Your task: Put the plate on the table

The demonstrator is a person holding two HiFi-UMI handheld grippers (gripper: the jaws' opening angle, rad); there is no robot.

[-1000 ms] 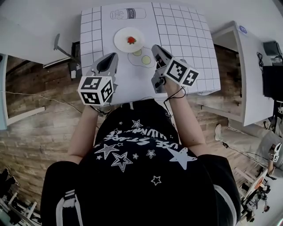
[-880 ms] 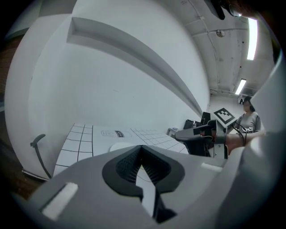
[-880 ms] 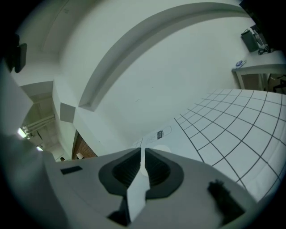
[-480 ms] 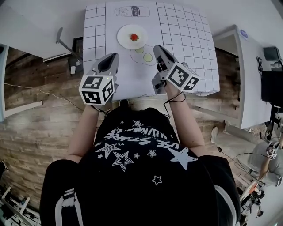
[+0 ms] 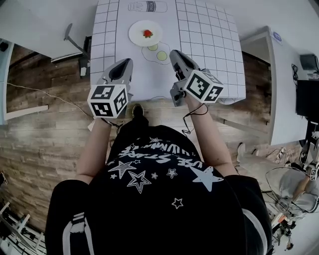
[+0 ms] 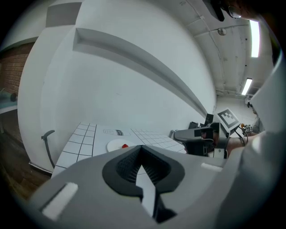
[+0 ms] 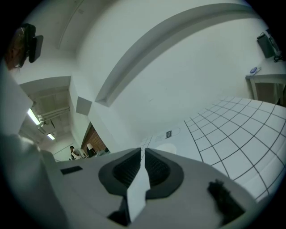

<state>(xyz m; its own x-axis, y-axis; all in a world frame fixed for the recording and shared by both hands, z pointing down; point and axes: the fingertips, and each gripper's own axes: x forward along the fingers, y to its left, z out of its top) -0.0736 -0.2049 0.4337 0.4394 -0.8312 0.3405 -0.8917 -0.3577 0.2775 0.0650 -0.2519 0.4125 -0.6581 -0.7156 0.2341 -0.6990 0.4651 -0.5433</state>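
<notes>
A white plate (image 5: pixel 143 33) with a small red strawberry (image 5: pixel 147 34) on it rests on the white gridded table (image 5: pixel 209 45), in the middle towards the far side. Both grippers hang over the table's near edge, well short of the plate. My left gripper (image 5: pixel 122 64) is shut and holds nothing. My right gripper (image 5: pixel 175 54) is likewise shut and holds nothing. In the left gripper view the plate (image 6: pixel 119 145) lies ahead past the jaw tips, and the right gripper (image 6: pixel 193 135) shows at the right. The right gripper view shows the plate (image 7: pixel 166 148) faintly ahead.
Printed outlines mark the tabletop: a milk bottle (image 5: pixel 147 6) at the far side and a fried-egg shape (image 5: pixel 158 53) just before the plate. A grey metal stand (image 5: pixel 75 42) is left of the table, a white desk (image 5: pixel 284 69) to the right, wooden floor (image 5: pixel 45 139) below.
The view and both grippers have drawn back from the table towards its near edge. The plate with the strawberry has stayed where it was. Both grippers remain shut.
</notes>
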